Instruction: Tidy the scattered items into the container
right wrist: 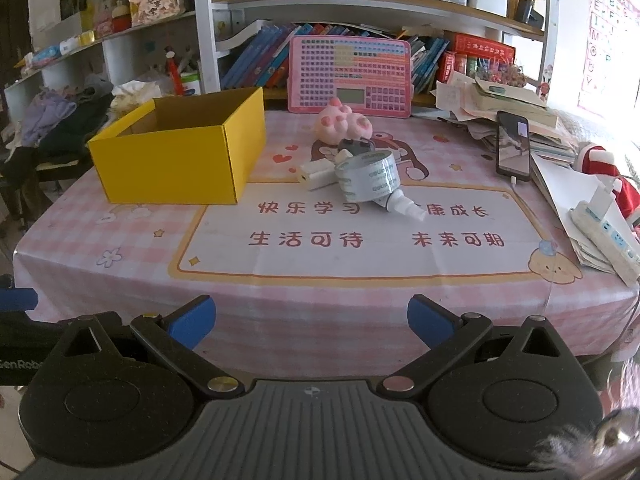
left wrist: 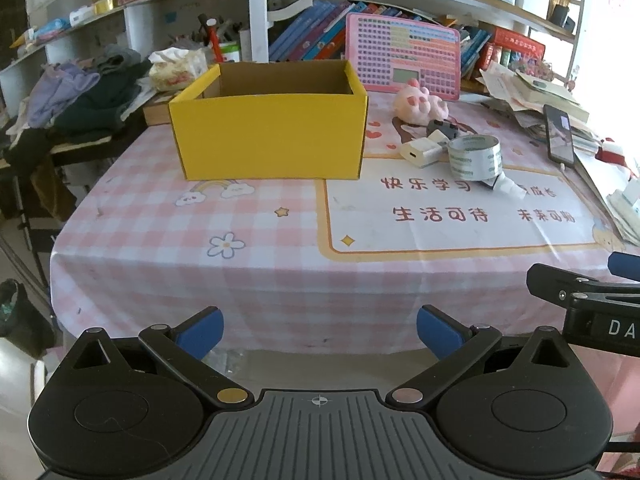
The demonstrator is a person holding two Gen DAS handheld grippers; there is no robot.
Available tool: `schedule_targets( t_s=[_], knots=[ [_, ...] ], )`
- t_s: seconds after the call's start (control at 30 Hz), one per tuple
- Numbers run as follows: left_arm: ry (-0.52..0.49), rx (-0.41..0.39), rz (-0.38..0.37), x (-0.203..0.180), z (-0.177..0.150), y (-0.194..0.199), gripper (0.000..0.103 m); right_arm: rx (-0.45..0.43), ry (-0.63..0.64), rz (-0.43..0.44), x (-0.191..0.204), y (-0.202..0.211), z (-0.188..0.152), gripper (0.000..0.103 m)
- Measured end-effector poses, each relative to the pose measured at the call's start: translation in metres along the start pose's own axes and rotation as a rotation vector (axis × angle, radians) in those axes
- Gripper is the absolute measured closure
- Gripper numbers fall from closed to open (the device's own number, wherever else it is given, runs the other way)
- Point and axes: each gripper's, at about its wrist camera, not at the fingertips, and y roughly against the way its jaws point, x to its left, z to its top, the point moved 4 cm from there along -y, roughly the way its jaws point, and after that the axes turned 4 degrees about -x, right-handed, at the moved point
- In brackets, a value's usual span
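Observation:
An open yellow cardboard box [left wrist: 268, 136] [right wrist: 176, 160] stands on the pink checked tablecloth, and its visible inside looks bare. To its right lies a cluster: a pink paw-shaped plush [left wrist: 420, 106] [right wrist: 344, 122], a dark grey small object [left wrist: 442, 128] [right wrist: 356, 146], a white charger block [left wrist: 420, 152] [right wrist: 318, 174], a roll of tape [left wrist: 476, 156] [right wrist: 368, 178] and a small white bottle [left wrist: 508, 188] [right wrist: 404, 206] under the roll. My left gripper [left wrist: 320, 334] and right gripper [right wrist: 312, 320] both hover open at the table's near edge, holding nothing.
A phone [right wrist: 513, 146] on a cable leans against a paper stack [right wrist: 516, 112] at the right. A white power strip [right wrist: 608, 236] lies at the far right. A pink toy tablet [right wrist: 350, 74] stands against the bookshelf. Clothes [left wrist: 80, 96] pile up left of the box.

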Motion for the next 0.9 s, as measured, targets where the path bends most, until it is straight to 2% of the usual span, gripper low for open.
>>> schedule_targets(
  t_s=[0.37,0.9],
  knots=[
    [0.006,0.002,-0.004,0.0017,0.0014,-0.0016,0.000,0.002,0.006,0.019,0.0031,-0.0021,0.0011,0.000],
    [-0.016,0.004,-0.005,-0.0016,0.0008,-0.0022,0.000,0.017,0.005,-0.023,-0.0007,-0.0022,-0.0013,0.000]
  ],
)
